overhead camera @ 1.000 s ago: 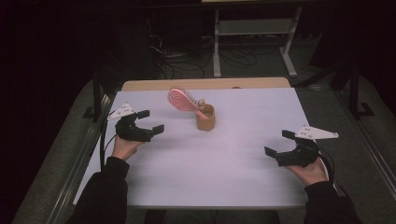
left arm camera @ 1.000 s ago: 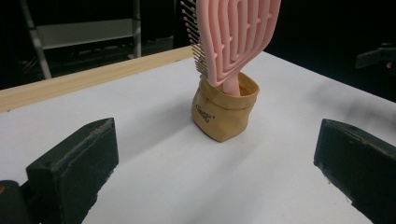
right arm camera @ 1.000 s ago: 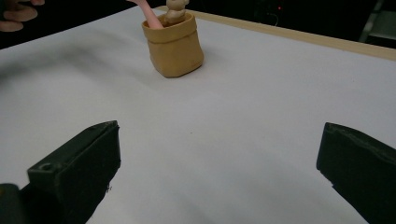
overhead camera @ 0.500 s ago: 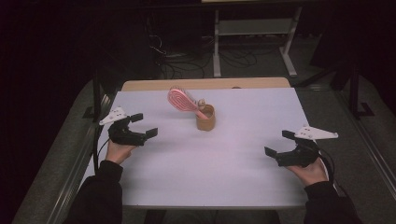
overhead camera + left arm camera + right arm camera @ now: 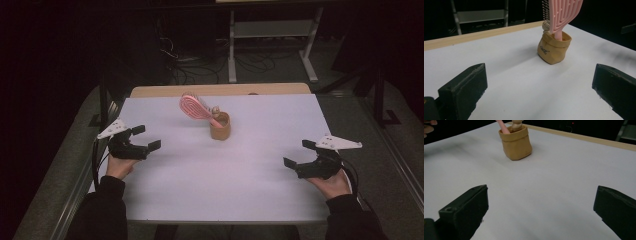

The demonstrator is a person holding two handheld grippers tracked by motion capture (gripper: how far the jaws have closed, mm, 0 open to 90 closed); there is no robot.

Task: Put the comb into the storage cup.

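Observation:
A small tan pouch-shaped holder [image 5: 220,127] [image 5: 553,48] [image 5: 516,142] stands upright on the white table [image 5: 225,170], near the far middle. A pink hairbrush [image 5: 194,107] [image 5: 561,13] sticks out of it, head up and leaning left in the high view. A beige knobbed item [image 5: 517,125] also rests inside. My left gripper [image 5: 146,137] [image 5: 537,93] is open by the table's left edge, its jaws facing the holder. My right gripper [image 5: 299,153] [image 5: 540,216] is open near the right front, nothing between its jaws.
A wooden strip [image 5: 220,90] runs along the table's far edge. Behind it, on the dark floor, are cables and a metal stand [image 5: 272,35]. A dark post [image 5: 103,102] rises off the table's left side.
My left gripper has drifted left and slightly toward me, away from the holder. The right gripper, holder and brush have not moved.

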